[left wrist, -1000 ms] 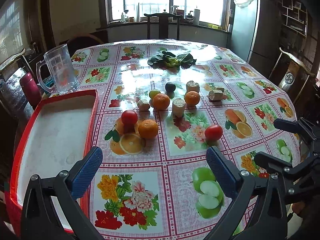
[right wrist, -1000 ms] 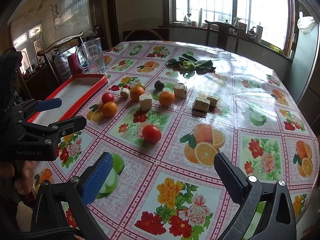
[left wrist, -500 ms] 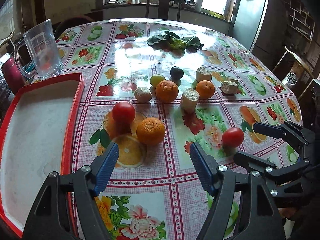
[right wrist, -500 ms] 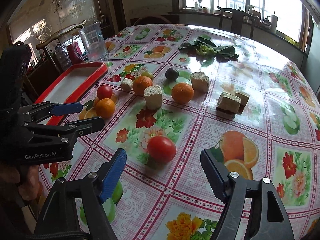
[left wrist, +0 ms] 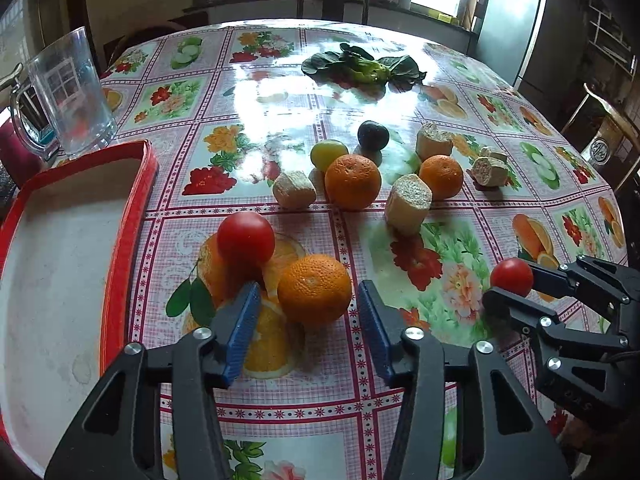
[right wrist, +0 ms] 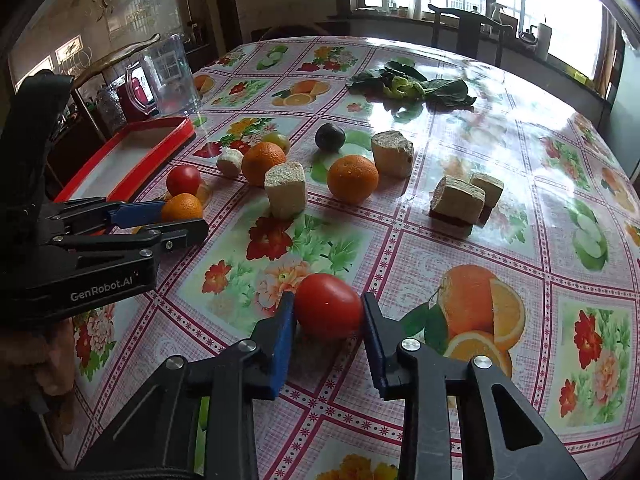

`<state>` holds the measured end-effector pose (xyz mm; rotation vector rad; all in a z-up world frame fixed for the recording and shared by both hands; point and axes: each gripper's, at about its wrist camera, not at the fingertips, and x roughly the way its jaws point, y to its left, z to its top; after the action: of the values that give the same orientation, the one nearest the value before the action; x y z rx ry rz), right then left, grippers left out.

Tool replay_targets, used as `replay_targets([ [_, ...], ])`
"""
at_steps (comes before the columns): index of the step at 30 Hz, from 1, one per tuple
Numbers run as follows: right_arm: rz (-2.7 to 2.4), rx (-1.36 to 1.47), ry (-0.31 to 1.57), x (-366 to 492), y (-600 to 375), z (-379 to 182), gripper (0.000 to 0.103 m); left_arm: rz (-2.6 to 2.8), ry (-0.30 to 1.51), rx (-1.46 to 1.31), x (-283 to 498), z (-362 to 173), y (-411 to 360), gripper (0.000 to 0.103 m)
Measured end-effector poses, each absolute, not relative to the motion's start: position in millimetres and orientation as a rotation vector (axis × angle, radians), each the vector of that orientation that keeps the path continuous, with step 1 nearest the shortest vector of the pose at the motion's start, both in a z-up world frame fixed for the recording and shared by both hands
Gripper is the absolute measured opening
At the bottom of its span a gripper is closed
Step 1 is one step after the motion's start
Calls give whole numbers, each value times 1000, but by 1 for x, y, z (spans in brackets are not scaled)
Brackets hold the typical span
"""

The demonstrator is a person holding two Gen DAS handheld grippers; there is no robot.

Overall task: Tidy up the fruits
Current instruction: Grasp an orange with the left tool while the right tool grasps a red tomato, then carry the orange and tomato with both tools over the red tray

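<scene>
My left gripper (left wrist: 306,312) is open, its blue pads on either side of an orange (left wrist: 314,289) on the table, small gaps showing. A red tomato (left wrist: 245,237) sits just behind it. My right gripper (right wrist: 326,322) has its pads against both sides of another red tomato (right wrist: 329,306), which rests on the cloth; it also shows in the left wrist view (left wrist: 511,276). Further back lie two more oranges (left wrist: 352,182) (left wrist: 441,176), a yellow-green fruit (left wrist: 329,153) and a dark plum (left wrist: 373,135).
A red-rimmed white tray (left wrist: 130,216) lies at the left, with a clear glass mug (left wrist: 70,94) behind it. Several beige bread chunks (left wrist: 408,204) lie among the fruit. Leafy greens (left wrist: 362,66) lie at the back. A floral tablecloth covers the table.
Both grippers moved forward and narrowed. The left one came around the near orange. The right one closed in on the near tomato.
</scene>
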<state>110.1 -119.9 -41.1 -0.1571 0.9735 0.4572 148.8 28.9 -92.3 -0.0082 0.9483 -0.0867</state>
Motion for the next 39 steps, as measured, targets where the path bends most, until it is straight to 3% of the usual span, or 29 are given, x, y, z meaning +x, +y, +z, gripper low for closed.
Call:
replay_targets([
  [2, 472, -121, 983, 108, -123, -40, 32, -103, 950, -25, 149, -91, 31, 31],
  [39, 624, -83, 916, 26, -73, 19, 32, -80, 822, -159, 23, -40, 105, 31],
])
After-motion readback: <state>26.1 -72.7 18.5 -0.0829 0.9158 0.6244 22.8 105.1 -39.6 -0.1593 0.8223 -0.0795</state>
